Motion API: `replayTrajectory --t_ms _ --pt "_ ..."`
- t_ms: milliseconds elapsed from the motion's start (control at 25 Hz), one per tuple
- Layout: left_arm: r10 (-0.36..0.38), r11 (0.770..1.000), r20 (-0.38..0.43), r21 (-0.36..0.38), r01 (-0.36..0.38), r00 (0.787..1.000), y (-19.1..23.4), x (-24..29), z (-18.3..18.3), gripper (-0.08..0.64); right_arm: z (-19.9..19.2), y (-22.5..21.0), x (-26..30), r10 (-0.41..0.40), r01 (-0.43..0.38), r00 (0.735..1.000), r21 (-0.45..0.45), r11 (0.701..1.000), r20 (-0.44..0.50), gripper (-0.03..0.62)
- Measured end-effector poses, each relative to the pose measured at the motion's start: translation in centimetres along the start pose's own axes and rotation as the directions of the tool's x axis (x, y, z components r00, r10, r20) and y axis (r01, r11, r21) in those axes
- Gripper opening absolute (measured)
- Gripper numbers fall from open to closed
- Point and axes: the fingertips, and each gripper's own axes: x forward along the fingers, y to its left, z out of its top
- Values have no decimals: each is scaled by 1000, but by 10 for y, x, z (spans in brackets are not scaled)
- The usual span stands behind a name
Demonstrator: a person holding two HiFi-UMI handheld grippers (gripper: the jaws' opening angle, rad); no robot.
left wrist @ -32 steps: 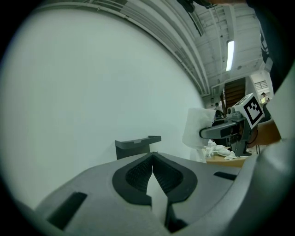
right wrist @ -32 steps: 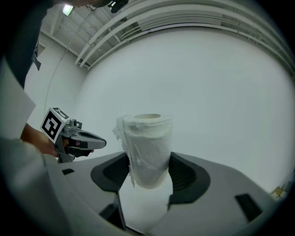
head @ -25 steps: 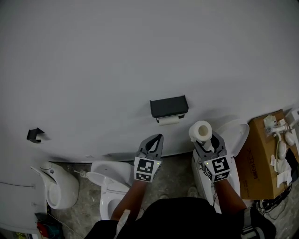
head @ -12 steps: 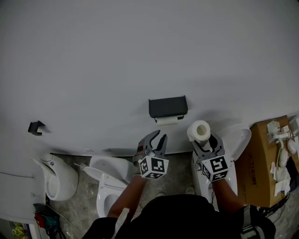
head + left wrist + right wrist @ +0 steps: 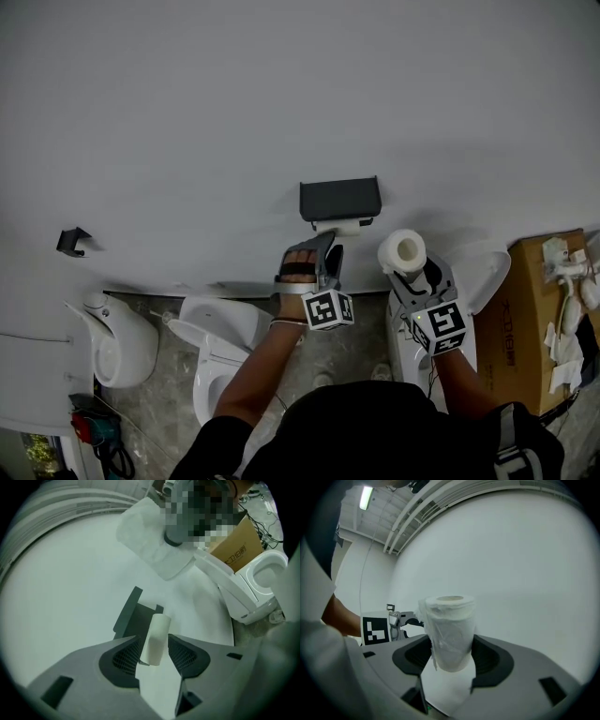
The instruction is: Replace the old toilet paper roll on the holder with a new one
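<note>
Left gripper (image 5: 328, 246) was held on its side just below the holder (image 5: 339, 199), presumably so the jaws could straddle the old roll (image 5: 342, 226) across its width. Its jaws had just been opening and stood wide. The old roll, hung under the holder, was lined up between them with a gap to each pad, so nothing was gripped yet. Right of the holder and slightly lower, the new roll (image 5: 403, 251) was held upright in the right gripper (image 5: 417, 281). It was clamped across its lower half, likely parked clear until the holder was emptied.
</note>
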Motion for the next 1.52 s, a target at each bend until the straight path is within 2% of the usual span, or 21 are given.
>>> replayTrajectory --t_ms 360,520,1000,1520 --pt "-1 991 -72 135 11 997 -4 29 -9 187 -5 -11 0 -6 6 1000 18 1000 5 258" --pt "-4 989 -98 146 18 995 -8 37 -14 187 -6 -18 0 -7 7 1000 18 1000 1 258" --pt "41 987 -81 159 -27 996 -5 41 -9 172 -8 -43 -5 -61 61 998 46 997 11 258" --pt "31 975 -10 223 -28 999 -13 57 29 170 -17 -70 -20 -124 124 992 61 990 -4 258"
